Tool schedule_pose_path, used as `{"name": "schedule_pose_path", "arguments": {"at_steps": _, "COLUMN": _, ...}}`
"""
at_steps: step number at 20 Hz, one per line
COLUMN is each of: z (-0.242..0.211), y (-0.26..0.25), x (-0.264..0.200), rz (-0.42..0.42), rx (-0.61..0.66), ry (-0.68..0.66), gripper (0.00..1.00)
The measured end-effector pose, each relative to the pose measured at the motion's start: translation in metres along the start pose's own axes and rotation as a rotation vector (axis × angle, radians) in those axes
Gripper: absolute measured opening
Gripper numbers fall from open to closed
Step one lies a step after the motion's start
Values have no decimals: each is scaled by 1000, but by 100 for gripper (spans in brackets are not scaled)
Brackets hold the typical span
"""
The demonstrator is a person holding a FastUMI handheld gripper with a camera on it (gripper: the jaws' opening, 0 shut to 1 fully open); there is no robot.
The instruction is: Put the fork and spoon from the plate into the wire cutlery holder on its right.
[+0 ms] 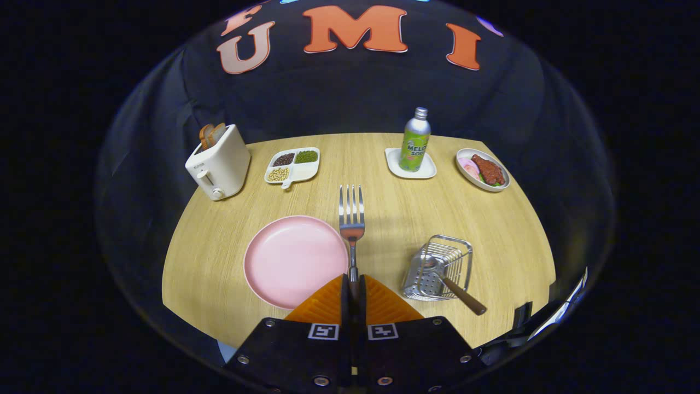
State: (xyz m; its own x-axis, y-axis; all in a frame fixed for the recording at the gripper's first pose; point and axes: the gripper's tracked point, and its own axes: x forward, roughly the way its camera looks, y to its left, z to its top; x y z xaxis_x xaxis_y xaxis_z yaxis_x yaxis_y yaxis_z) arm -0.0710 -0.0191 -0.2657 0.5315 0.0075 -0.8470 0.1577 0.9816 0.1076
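Gripper (353,284): pinching the fork's handle, fingers pressed together on it.
Fork (351,219): tines pointing ahead, raised above the desk (383,202), beside the plate's right rim.
Plate (292,260): bare.
Spoon (456,290): in the holder (440,268), handle sticking out.

Counts on the table (514,230): one gripper (353,287), fingers clamped on one fork (351,219). One pink plate (292,260). One wire cutlery holder (440,268) with one spoon (456,290) in it. One toaster (219,162) holding two bread slices (211,134). One divided dish (293,164), three fillings. One bottle (415,139) on one coaster (410,164). One food plate (483,169).
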Motion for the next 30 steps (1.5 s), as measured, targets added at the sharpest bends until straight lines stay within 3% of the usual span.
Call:
{"name": "schedule_pose_path", "arguments": {"at_steps": 10, "z": 7, "y": -79, "x": -17, "rz": -88, "rx": 35, "ry": 57, "gripper": 5}}
{"name": "schedule_pose_path", "arguments": {"at_steps": 15, "z": -19, "y": -84, "x": -8, "rz": -22, "rx": 83, "ry": 218, "gripper": 5}}
{"name": "schedule_pose_path", "arguments": {"at_steps": 22, "z": -35, "y": -102, "x": 4, "rz": -39, "rx": -23, "ry": 356, "gripper": 5}}
{"name": "schedule_pose_path", "arguments": {"at_steps": 30, "z": -42, "y": -105, "x": 9, "rz": 28, "rx": -29, "ry": 541, "gripper": 5}}
